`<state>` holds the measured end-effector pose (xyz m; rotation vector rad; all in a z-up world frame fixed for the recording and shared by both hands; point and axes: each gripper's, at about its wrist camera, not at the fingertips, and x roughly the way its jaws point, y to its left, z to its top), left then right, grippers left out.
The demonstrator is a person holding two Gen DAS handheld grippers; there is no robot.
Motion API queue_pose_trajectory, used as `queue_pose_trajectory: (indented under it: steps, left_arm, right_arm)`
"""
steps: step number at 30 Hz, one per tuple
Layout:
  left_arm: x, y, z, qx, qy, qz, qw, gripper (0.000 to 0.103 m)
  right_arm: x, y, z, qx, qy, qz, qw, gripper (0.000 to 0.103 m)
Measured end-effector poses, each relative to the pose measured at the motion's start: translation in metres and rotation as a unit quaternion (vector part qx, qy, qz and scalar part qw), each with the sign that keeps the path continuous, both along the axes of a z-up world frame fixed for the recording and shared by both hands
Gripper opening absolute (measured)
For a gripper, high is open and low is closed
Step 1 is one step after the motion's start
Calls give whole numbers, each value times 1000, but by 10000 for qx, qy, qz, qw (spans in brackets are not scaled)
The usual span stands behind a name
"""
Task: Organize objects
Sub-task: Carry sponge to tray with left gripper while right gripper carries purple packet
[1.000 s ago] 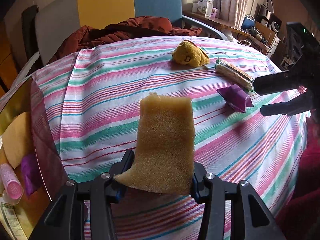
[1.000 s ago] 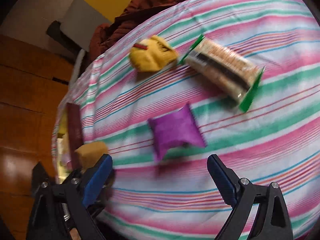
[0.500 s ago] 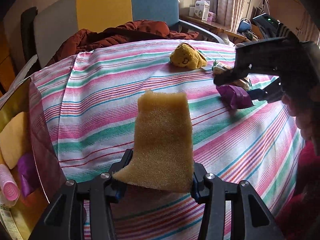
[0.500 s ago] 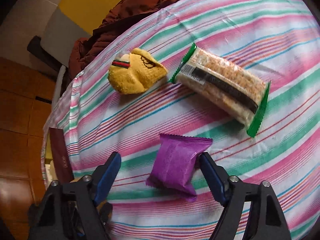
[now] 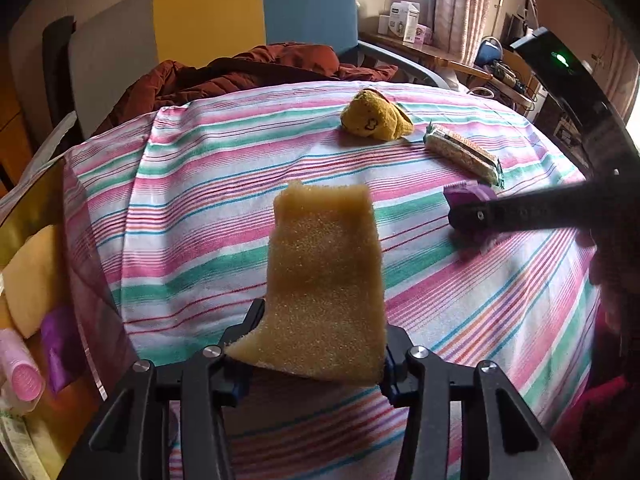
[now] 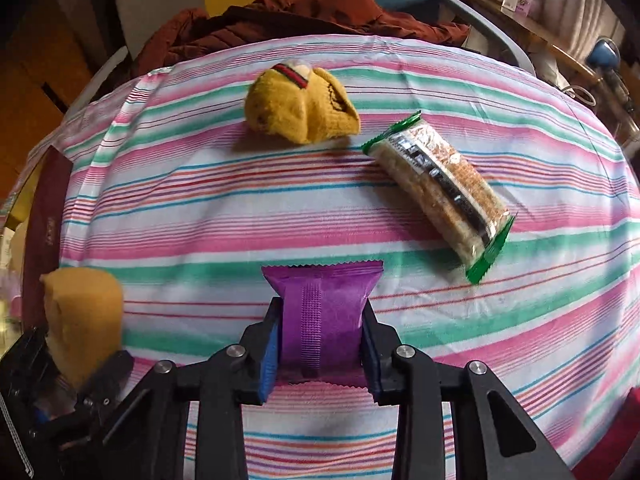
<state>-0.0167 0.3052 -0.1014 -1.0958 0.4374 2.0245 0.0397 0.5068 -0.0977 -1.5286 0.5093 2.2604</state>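
My left gripper (image 5: 318, 334) is shut on a yellow-brown sponge (image 5: 326, 280), which stands up between its pads above the striped tablecloth (image 5: 200, 208). In the right wrist view that sponge (image 6: 86, 316) shows at the lower left. My right gripper (image 6: 320, 332) is shut on a purple snack packet (image 6: 322, 304), with the blue pads pressing both its sides on the cloth. From the left wrist view the packet (image 5: 466, 196) is partly hidden behind the right gripper's black finger (image 5: 520, 214). A yellow sock bundle (image 6: 300, 106) and a green-edged cracker pack (image 6: 440, 184) lie farther back.
A box (image 5: 48, 280) at the table's left edge holds a yellow sponge, a purple packet and a pink roller. A dark red jacket (image 5: 240, 76) lies on the chair behind the table. A shelf with boxes (image 5: 404, 20) stands at the back right.
The right gripper came down over the purple packet, straightened up and shut on it. The left gripper kept still with the sponge.
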Motion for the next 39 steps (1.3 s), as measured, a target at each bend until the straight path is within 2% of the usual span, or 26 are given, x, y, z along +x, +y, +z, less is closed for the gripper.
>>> queue_pose_trajectory:
  steps: [7, 12, 17, 28, 39]
  left_arm:
    - [13, -25, 42, 420, 194, 55, 9989, 49]
    - [11, -60, 78, 787, 376, 406, 9954, 49]
    - [5, -94, 103, 876, 690, 838, 9902, 49]
    - [-10, -157, 112, 928, 773, 1616, 9794, 49]
    - [-37, -233, 95, 935, 585, 2626, 9586, 49]
  right_arm:
    - [9, -27, 13, -86, 381, 133, 9991, 35]
    - [7, -47, 28, -92, 715, 255, 9971, 35]
    - [-1, -70, 45, -101, 959, 432, 9944, 35]
    - [-26, -146, 78, -222, 1408, 1360, 9804, 35]
    - [-85, -235, 95, -162, 1577, 2276, 9608, 38]
